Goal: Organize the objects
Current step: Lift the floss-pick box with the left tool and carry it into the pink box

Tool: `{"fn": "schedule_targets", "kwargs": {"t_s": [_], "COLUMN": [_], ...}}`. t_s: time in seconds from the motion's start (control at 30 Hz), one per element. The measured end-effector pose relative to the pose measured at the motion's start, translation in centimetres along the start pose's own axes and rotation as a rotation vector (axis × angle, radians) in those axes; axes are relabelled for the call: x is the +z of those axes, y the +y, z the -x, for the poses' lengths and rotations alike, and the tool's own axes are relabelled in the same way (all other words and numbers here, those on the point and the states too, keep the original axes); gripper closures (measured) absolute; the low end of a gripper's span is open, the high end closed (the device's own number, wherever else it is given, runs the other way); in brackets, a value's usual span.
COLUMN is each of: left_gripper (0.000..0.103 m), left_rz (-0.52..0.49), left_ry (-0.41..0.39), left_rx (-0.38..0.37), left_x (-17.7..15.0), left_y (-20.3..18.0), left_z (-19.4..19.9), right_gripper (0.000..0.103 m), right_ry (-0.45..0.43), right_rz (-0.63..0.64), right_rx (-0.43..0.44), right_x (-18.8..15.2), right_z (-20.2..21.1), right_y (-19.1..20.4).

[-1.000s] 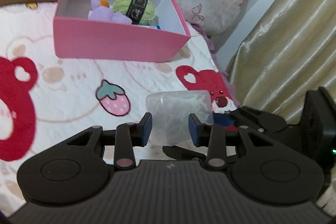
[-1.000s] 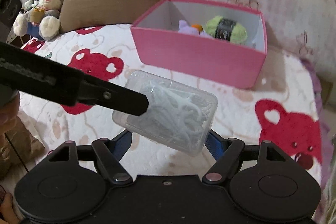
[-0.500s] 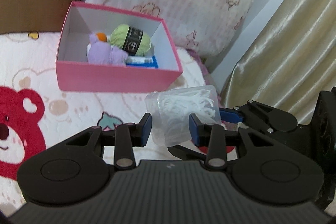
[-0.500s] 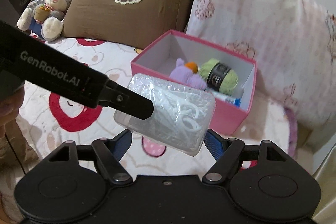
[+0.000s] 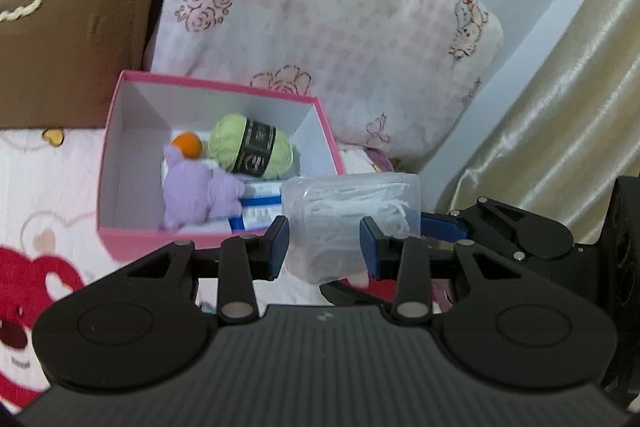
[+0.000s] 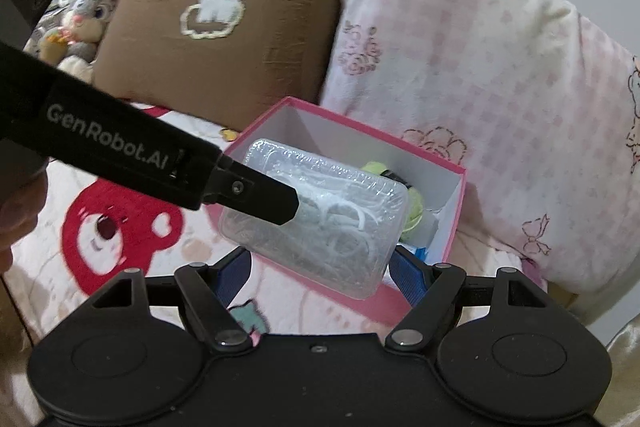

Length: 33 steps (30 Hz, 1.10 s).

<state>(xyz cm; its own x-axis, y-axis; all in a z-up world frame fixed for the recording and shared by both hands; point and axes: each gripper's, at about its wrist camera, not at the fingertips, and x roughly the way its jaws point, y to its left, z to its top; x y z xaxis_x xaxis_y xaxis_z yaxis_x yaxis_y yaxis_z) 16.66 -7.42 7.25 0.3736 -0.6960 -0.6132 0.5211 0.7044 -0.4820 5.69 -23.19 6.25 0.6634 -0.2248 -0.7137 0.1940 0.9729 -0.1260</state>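
Since a second ago both grippers have carried the clear container (image 6: 320, 215) up off the bed and toward the pink box (image 5: 120, 155), which now sits lower and nearer in both views, its inside open to sight. The left gripper (image 5: 323, 247) has its fingers drawn in narrow across the short side of the container, pads pressing its walls. The right gripper (image 6: 320, 269) spans the long side with its fingers spread wide, and seems to have hold of it too, though the pads are partly hidden behind the container. It hangs in the air between the two, tilted, just in front of the box's near wall.

The box already holds a green yarn ball (image 5: 250, 149), a purple plush toy (image 5: 196, 193) and a blue-and-white packet (image 5: 260, 205). Free floor is mostly on the left, so the container could land on the toy or catch the near rim if lowered too soon. Its walls look thin and slick, so a slip is possible should the two hands drift apart or twist against each other.

The white items inside the container are a tangle, hard to name. The packet's print is unreadable, and the bedspread (image 6: 120, 227) is motion-blurred
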Motion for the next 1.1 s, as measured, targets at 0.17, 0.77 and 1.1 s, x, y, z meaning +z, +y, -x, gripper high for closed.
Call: {"fn": "schedule_targets", "kwargs": {"t_s": [0.17, 0.77, 1.1], "left_gripper": [0.062, 0.058, 0.070], "left_rz": [0.001, 0.147, 0.186], "left_ry": [0.055, 0.201, 0.217], "left_rx": [0.033, 0.046, 0.062], "left_x": [2.7, 4.7, 3.8], "left_y": [0.6, 7.5, 8.9], "left_z": [-4.4, -17.3, -19.7], "right_gripper": [0.023, 0.028, 0.034], "right_ry": [0.040, 0.246, 0.291], "right_rz": [-0.045, -0.171, -0.125], "right_rx": [0.010, -0.004, -0.112], "right_x": [1.3, 1.6, 1.2], "right_z": [-3.8, -16.8, -19.3], "right_y": [-2.7, -6.5, -5.6]}}
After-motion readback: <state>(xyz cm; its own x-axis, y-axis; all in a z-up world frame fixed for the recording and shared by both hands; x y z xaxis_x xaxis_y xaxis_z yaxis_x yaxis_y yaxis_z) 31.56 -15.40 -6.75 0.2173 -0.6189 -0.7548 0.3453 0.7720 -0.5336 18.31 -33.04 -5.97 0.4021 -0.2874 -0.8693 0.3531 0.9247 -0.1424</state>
